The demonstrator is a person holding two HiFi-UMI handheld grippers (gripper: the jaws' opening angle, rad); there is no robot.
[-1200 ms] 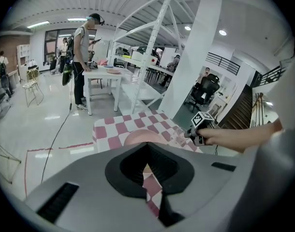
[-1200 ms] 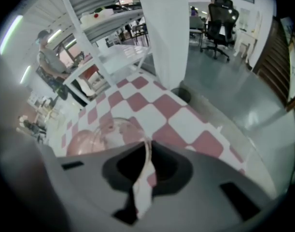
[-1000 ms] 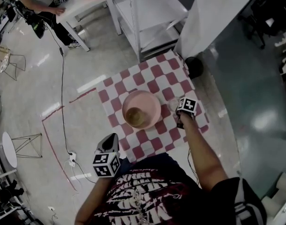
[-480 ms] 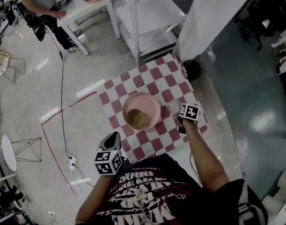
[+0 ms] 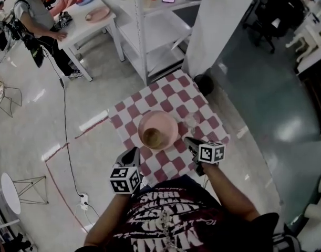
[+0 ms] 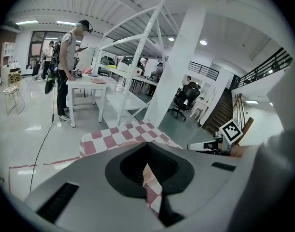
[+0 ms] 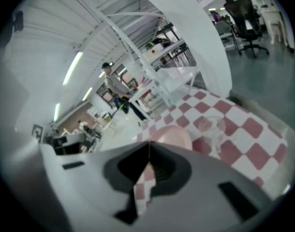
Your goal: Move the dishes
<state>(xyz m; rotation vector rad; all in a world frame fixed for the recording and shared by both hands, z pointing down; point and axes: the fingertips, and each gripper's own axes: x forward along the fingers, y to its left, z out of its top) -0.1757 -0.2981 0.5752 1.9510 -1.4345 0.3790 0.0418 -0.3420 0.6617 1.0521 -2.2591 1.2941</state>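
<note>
On the red-and-white checked tablecloth (image 5: 165, 96) lies a pink plate (image 5: 165, 122) with a smaller brownish bowl (image 5: 153, 137) in it. To its right stands a clear glass (image 5: 192, 121), upright and free. My right gripper (image 5: 189, 140) hovers over the near right part of the cloth, just short of the glass; its jaws have just closed and nothing is between them. The right gripper view shows the plate (image 7: 174, 132) and the glass (image 7: 210, 124) beyond the shut jaws. My left gripper (image 5: 133, 152) is shut and empty at the table's near left edge.
Behind the table stand a white shelf rack (image 5: 149, 30) and a white pillar (image 5: 223, 14). A black round object (image 5: 205, 84) lies at the pillar's foot. A person (image 5: 34, 14) stands at a white table (image 5: 92, 22) at the far left. A cable (image 5: 65, 125) runs across the floor.
My right gripper has drawn back from beside the glass toward me and risen, and its jaws have shut. The glass stays on the cloth. The left gripper has lifted a little.
</note>
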